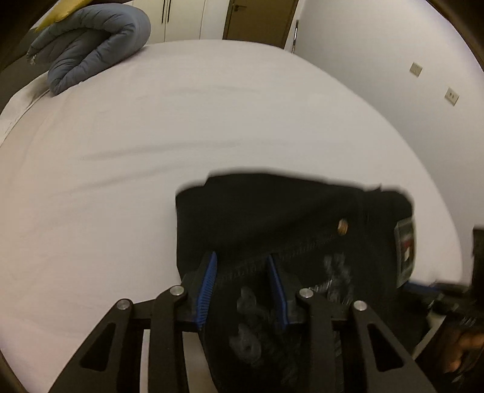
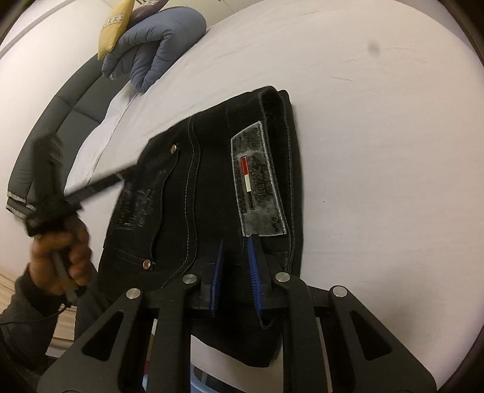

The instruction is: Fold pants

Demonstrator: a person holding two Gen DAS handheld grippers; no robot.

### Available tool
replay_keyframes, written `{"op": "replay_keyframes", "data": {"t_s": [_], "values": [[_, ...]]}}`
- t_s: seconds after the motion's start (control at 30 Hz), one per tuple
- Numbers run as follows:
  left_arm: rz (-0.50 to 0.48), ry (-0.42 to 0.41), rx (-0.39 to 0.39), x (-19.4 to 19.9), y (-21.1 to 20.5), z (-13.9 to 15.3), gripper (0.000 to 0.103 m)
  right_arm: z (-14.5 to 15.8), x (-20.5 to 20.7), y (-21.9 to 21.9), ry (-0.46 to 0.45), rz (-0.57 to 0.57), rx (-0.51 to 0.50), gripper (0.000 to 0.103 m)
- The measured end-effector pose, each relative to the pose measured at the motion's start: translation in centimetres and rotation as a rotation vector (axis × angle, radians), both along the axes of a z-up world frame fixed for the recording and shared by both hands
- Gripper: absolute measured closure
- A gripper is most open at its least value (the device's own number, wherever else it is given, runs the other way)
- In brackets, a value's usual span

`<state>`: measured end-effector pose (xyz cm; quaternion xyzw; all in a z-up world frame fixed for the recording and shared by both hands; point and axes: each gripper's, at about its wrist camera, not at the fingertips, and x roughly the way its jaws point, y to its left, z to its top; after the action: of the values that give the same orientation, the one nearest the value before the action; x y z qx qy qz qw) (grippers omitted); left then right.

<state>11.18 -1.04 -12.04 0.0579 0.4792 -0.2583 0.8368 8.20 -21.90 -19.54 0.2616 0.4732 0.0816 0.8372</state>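
Note:
Black pants (image 1: 290, 217) lie bunched on the white bed sheet (image 1: 181, 127) near its front edge. The right wrist view shows them (image 2: 205, 187) folded, with a grey waistband patch (image 2: 257, 184) and rivets. My left gripper (image 1: 242, 263) has its blue-padded fingers spread around black cloth by the seam; the fabric lies between them, not pinched. My right gripper (image 2: 237, 245) straddles the waistband just below the patch, its fingers a narrow gap apart with cloth between. The left gripper also shows blurred at the left of the right wrist view (image 2: 90, 187), held by a hand.
A folded blue-grey duvet (image 1: 93, 39) lies at the far left of the bed, with a yellow pillow (image 2: 116, 24) on it. A dark padded headboard (image 2: 60, 115) runs along the left. A wall with sockets (image 1: 450, 95) and a door (image 1: 260, 18) are beyond.

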Motion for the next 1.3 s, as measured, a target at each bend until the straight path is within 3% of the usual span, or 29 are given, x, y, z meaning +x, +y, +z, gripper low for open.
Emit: {"op": "replay_keyframes", "data": {"t_s": [0.23, 0.33, 0.53, 0.63, 0.77, 0.93, 1.03, 1.1, 1.13, 1.17, 1.2, 1.3], "values": [[-0.068, -0.120, 0.089, -8.5, 0.3, -0.3, 0.067, 0.1, -0.5, 0.8, 0.000, -0.005, -0.040, 0.089], [-0.067, -0.131, 0.086, -10.4, 0.7, -0.2, 0.067, 0.5, -0.4, 1.4, 0.000, -0.005, -0.059, 0.089], [-0.085, -0.174, 0.107, -12.0, 1.6, 0.0, 0.067, 3.0, -1.5, 2.7, 0.001, -0.036, -0.072, 0.088], [-0.084, -0.183, 0.106, -12.1, 1.5, -0.8, 0.067, 2.4, -2.8, 3.7, -0.004, -0.033, -0.116, 0.088], [-0.089, -0.185, 0.082, -11.3, 1.6, -1.4, 0.067, 0.6, -4.4, 3.1, -0.129, -0.045, -0.062, 0.088], [-0.066, -0.148, 0.008, -10.8, 2.6, -0.3, 0.064, 1.4, -5.4, 2.7, -0.129, -0.077, -0.029, 0.086], [-0.014, -0.131, -0.058, -10.5, 4.1, 2.1, 0.040, 3.0, -6.6, 1.8, -0.140, -0.125, 0.020, 0.084], [0.027, -0.172, -0.092, -10.2, 5.3, 3.7, 0.017, 4.3, -7.2, 1.0, -0.173, -0.146, 0.020, 0.074], [0.047, -0.178, -0.104, -9.8, 5.9, 4.4, 0.013, 4.7, -7.3, 0.7, -0.183, -0.146, 0.021, 0.070], [0.060, -0.167, -0.108, -9.1, 6.3, 4.6, 0.008, 5.0, -7.2, 0.2, -0.188, -0.148, 0.025, 0.051], [0.073, -0.156, -0.106, -8.5, 6.5, 4.7, 0.008, 5.2, -7.0, -0.1, -0.185, -0.153, 0.027, 0.040], [0.106, -0.075, -0.064, -5.8, 6.8, 3.8, 0.008, 5.2, -5.7, -1.2, -0.163, -0.157, 0.039, 0.040]]}}
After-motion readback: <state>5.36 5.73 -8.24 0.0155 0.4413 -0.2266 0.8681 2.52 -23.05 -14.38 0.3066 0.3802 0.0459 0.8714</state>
